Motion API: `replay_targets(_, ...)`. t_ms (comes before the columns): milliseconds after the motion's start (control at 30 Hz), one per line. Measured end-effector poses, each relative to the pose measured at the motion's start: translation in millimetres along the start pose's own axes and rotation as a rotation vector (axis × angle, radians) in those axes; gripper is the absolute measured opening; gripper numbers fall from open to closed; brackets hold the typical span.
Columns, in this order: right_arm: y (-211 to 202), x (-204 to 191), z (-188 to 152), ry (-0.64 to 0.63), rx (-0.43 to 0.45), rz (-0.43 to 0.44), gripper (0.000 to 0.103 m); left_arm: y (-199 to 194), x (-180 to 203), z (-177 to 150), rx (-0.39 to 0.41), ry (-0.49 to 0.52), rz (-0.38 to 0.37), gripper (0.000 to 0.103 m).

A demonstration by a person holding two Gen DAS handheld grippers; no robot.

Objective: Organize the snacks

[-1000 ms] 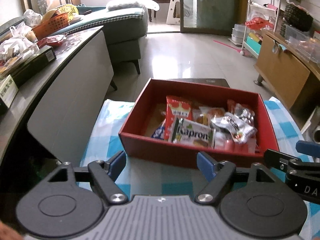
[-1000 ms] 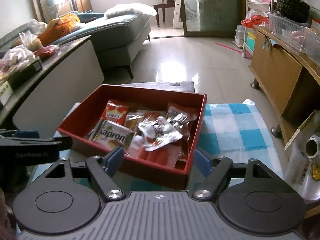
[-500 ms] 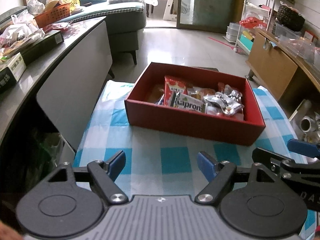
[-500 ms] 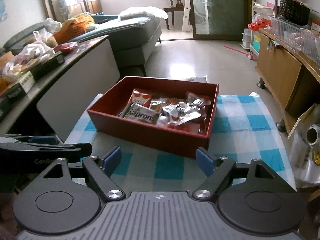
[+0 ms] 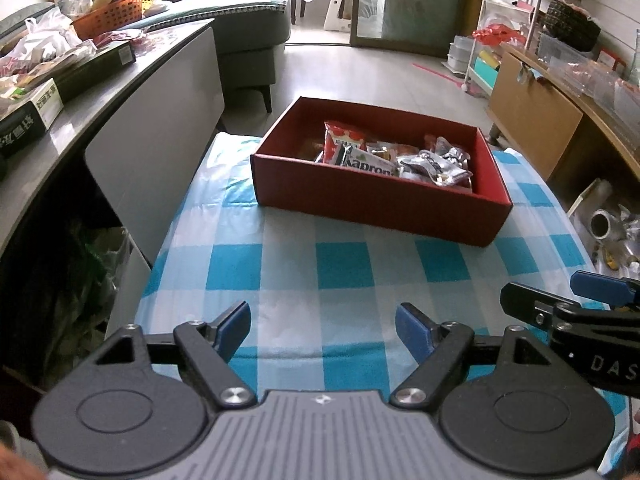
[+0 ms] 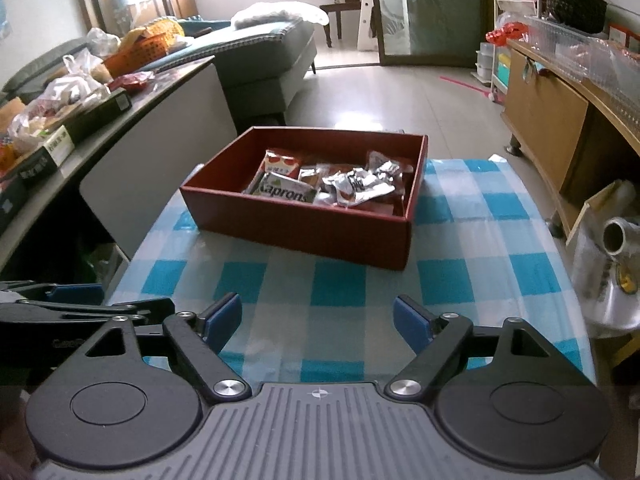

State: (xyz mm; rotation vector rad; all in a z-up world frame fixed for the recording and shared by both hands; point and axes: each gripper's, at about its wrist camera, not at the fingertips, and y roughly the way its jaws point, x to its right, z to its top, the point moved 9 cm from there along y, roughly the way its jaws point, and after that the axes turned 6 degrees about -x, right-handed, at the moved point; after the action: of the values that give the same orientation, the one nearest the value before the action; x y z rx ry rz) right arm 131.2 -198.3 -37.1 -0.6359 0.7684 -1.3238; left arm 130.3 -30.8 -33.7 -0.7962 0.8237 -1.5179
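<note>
Left wrist view: my left gripper point(image 5: 323, 330) hangs over the checked cloth point(image 5: 340, 264) on the surface, jaws apart with nothing between them, only cloth below. The red box point(image 5: 376, 200) sits well ahead, toward the far end of the surface, and all the snacks I can see lie inside it: a red packet point(image 5: 340, 142) leaning at the back, a green-and-white Kaprons packet point(image 5: 370, 164) in front of it, and a crinkled silver wrapper point(image 5: 434, 164) to the right. I count one box and at least three packets; more lie underneath, too jumbled to count. The right gripper shows at the lower right edge.

Right wrist view: my right gripper point(image 6: 317, 322) is also above bare cloth, near the front edge; its jaws have just been opening and nothing sits between them. The box stands square ahead, snacks heaped toward its right half, and the left gripper shows at the lower left.

My judgement: no loose snack shows on the cloth, so the gathering step looks done. Next calls for checking the surface for strays, or reaching forward to level the heap, with both jaws free for it
</note>
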Motion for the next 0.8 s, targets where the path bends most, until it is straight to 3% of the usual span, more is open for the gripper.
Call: replay_targets(800,0.2,-1.9,-18.5,-0.011,-0.044,-0.001,0.088,-7.4,2.2,-20.3,-0.006,0.009,0.035,0.075)
